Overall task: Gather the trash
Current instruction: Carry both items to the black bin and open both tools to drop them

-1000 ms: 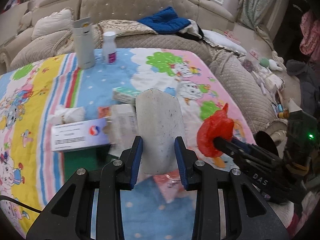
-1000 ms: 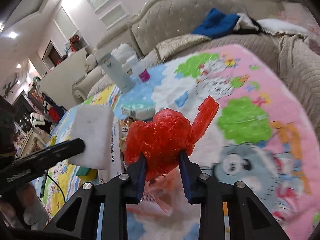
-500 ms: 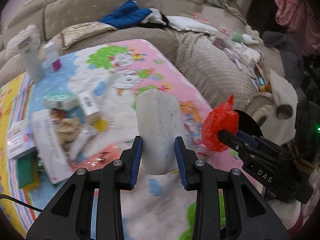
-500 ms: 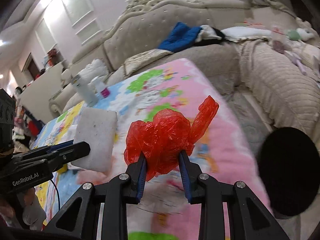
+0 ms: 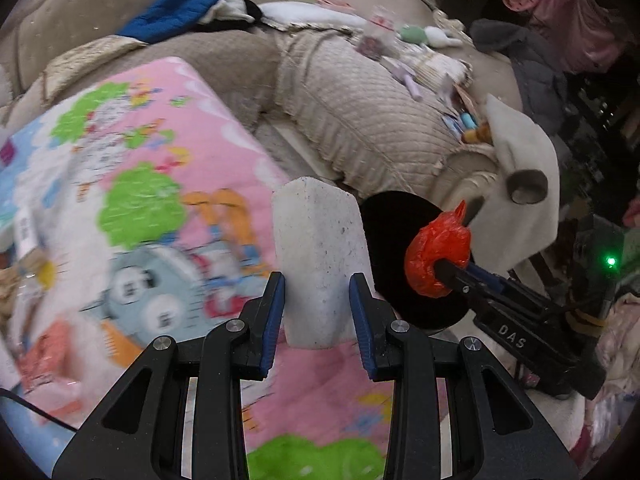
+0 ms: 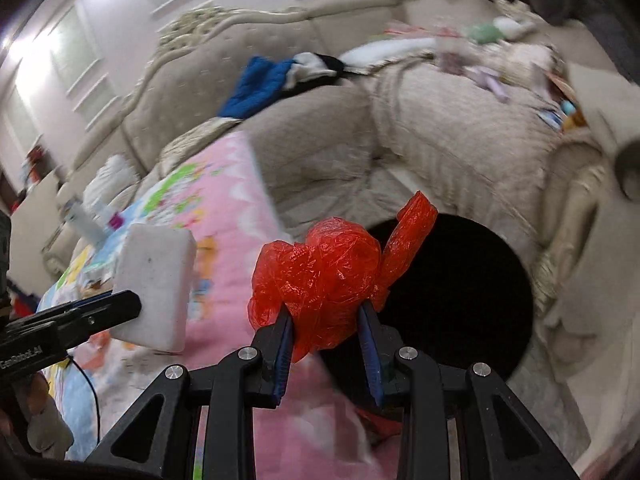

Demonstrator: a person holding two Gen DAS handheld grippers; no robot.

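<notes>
Beyond the worktop edge: black bin mouth lies ahead of and below both claws.
Right claw: pinching the red plastic bag, nearer the bin.
Left claw: pinching the white sponge upright, beside the bin rim.
Change: bin has swung closer; bottles and boxes have slid away left.

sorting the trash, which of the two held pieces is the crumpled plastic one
The red bag, in the right gripper. The left gripper holds a white foam block instead.

White sponge block upright, crumpled red plastic bag, black bin beyond
</notes>
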